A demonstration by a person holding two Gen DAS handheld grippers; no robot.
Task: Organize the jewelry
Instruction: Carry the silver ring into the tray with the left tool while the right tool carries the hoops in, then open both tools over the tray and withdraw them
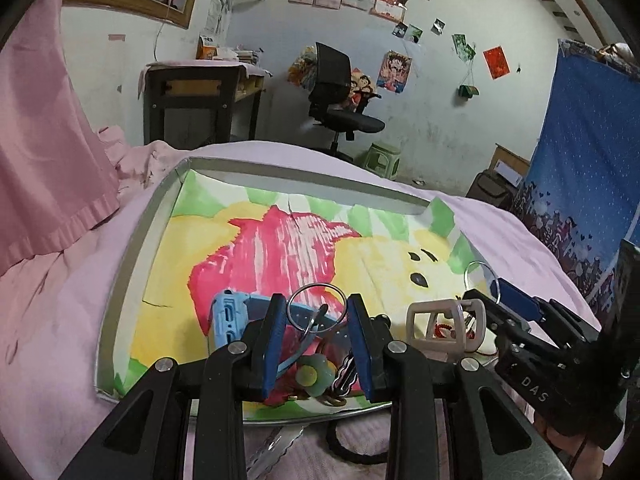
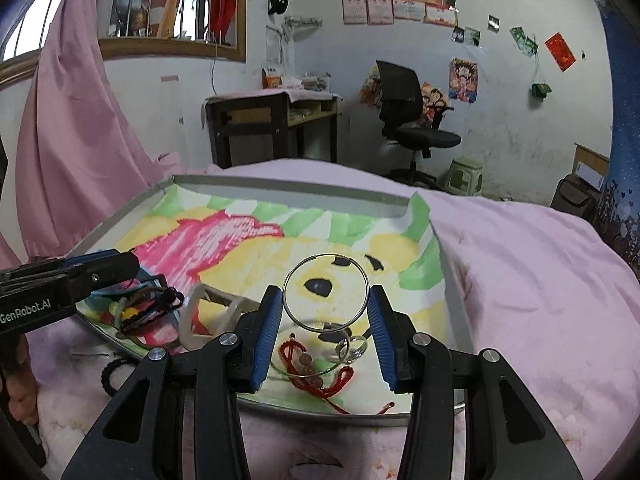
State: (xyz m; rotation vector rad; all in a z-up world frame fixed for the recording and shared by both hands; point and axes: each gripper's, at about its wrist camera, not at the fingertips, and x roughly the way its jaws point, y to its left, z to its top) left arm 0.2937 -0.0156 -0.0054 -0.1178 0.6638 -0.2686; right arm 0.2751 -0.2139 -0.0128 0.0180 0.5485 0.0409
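Sorting step: my right gripper (image 2: 325, 322) pinches the large silver hoop (image 2: 325, 291) between its pads above the tray (image 2: 452, 304), left gripper (image 1: 317, 340) spread around a smaller ring (image 1: 316, 309); next, judged, a careful placement.

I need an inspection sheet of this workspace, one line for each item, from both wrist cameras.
Surface: shallow tray lined with a painted bear picture, resting on a pink bedsheet.
Job's things: large silver hoop; red cord bracelet with beads; small silver ring; blue watch; keys.
Clutter: white plastic frame; flower charm.
Grippers: right gripper shut on the large silver hoop; left gripper open around the small silver ring.
Cables: black cord at the tray's near edge.
Surroundings: desk, office chair, green stool, pink curtain.
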